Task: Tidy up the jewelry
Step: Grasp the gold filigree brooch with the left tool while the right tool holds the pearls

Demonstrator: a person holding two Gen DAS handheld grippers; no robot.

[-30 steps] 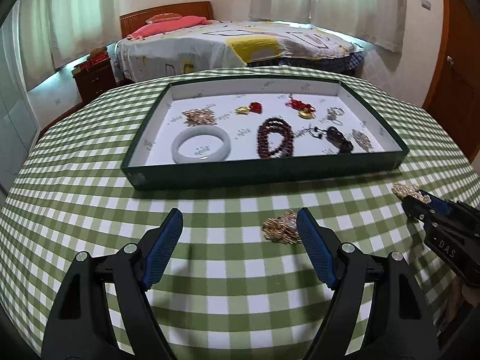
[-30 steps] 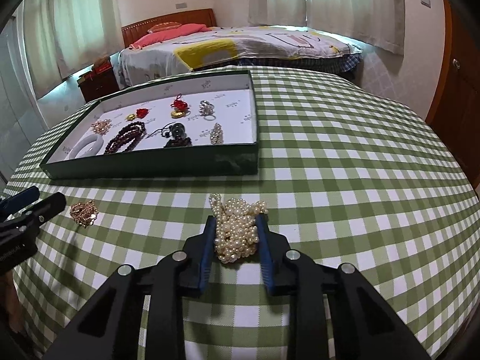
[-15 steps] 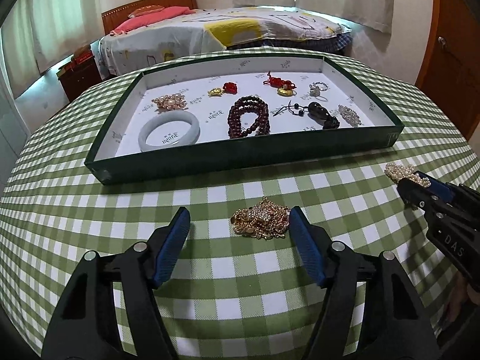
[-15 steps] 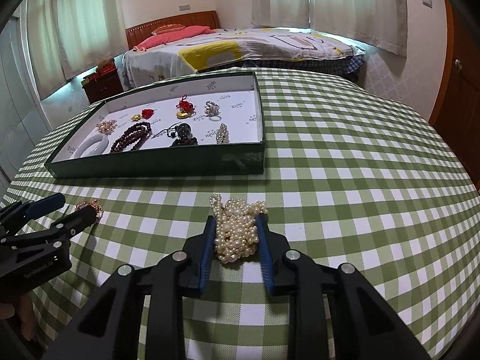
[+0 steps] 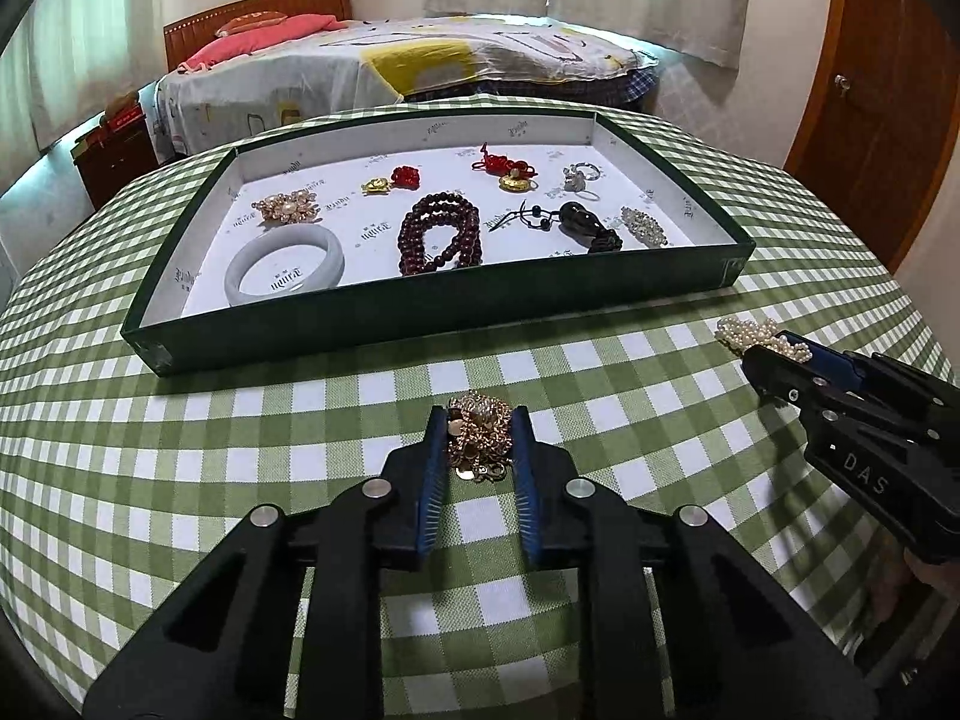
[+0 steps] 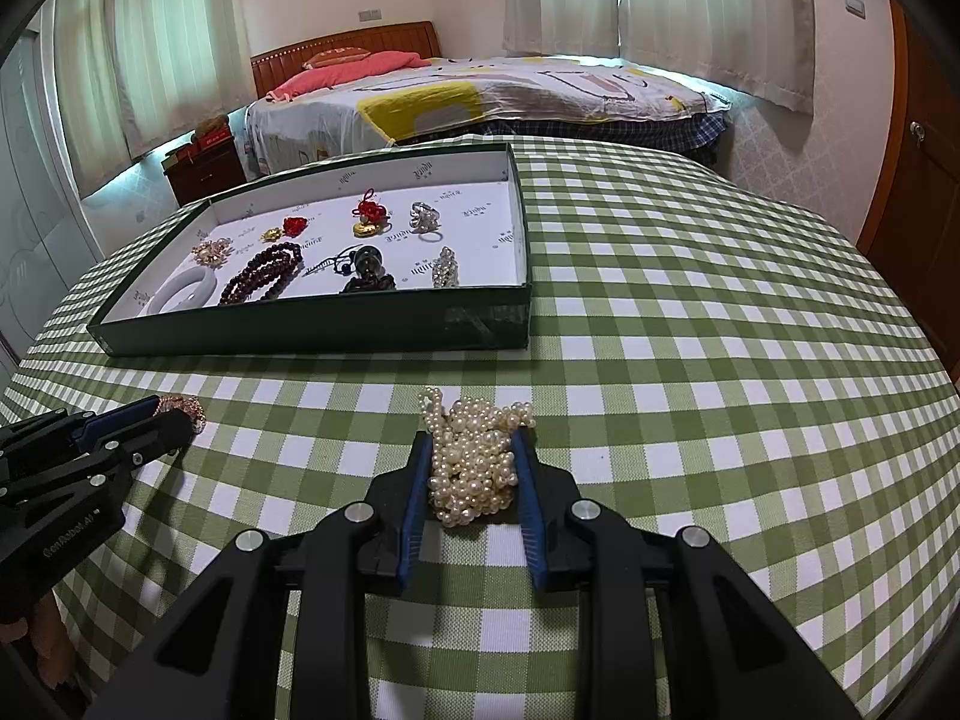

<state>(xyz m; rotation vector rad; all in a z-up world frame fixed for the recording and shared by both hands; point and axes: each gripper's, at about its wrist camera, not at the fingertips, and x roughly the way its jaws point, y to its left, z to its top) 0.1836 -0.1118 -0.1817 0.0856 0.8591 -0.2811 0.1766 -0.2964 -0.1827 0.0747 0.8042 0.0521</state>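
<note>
A tangled gold chain point(image 5: 480, 438) lies on the green checked tablecloth. My left gripper point(image 5: 478, 418) has its jaws closing around it, and both blue pads press its sides. In the right wrist view the left gripper point(image 6: 165, 414) is at the far left, with the gold chain point(image 6: 186, 405) at its tips. My right gripper point(image 6: 471, 438) is shut on a heap of pearl necklace point(image 6: 474, 462) that rests on the cloth. The left wrist view shows the right gripper point(image 5: 777, 348) low at the right with the pearl necklace point(image 5: 744, 330) in it.
A shallow dark green tray point(image 5: 420, 318) with a white floor stands beyond both grippers. It holds a jade bangle point(image 5: 285, 264), dark red beads point(image 5: 441, 234), brooches, red knots and rings. A bed stands behind the round table and a wooden door at the right.
The left gripper slid sideways until the gold chain was centred between its fingers, then closed from wide open onto it. The right gripper and the pearls have not moved.
</note>
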